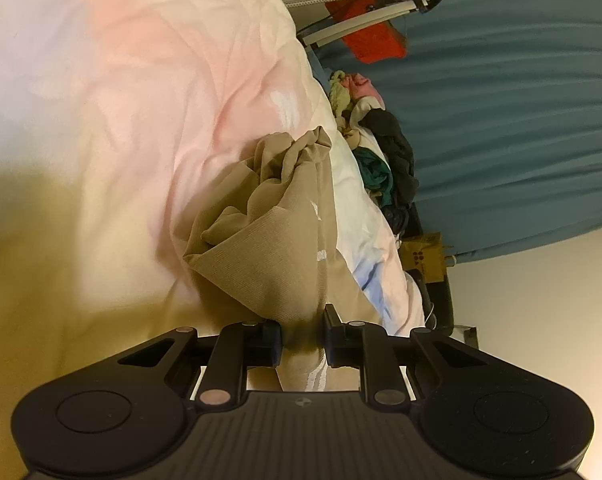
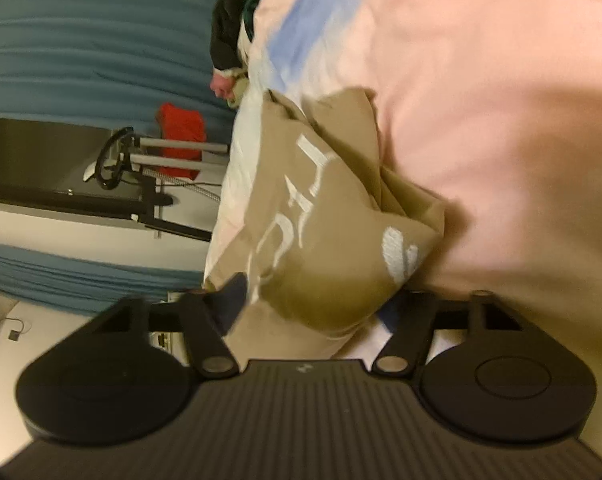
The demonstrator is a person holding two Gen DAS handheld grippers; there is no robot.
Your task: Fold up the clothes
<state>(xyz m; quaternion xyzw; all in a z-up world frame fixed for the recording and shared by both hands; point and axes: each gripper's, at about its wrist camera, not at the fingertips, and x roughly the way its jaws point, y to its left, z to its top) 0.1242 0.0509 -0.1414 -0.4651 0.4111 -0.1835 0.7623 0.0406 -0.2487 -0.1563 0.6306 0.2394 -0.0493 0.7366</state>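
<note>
Hand-held grippers, two [image 1: 302, 336] [image 2: 313, 308]; tan garment [image 1: 269, 248], one.

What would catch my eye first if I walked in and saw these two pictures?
Most striking is the bunched tan ribbed garment with white lettering, lying on the pale pink crumpled bed cover. The black left gripper is closed on its fabric, while the black right gripper has cloth draped between its wide-set fingers. Behind, a heap of mixed dark and coloured clothes sits at the bed's edge before pleated teal curtains.
</note>
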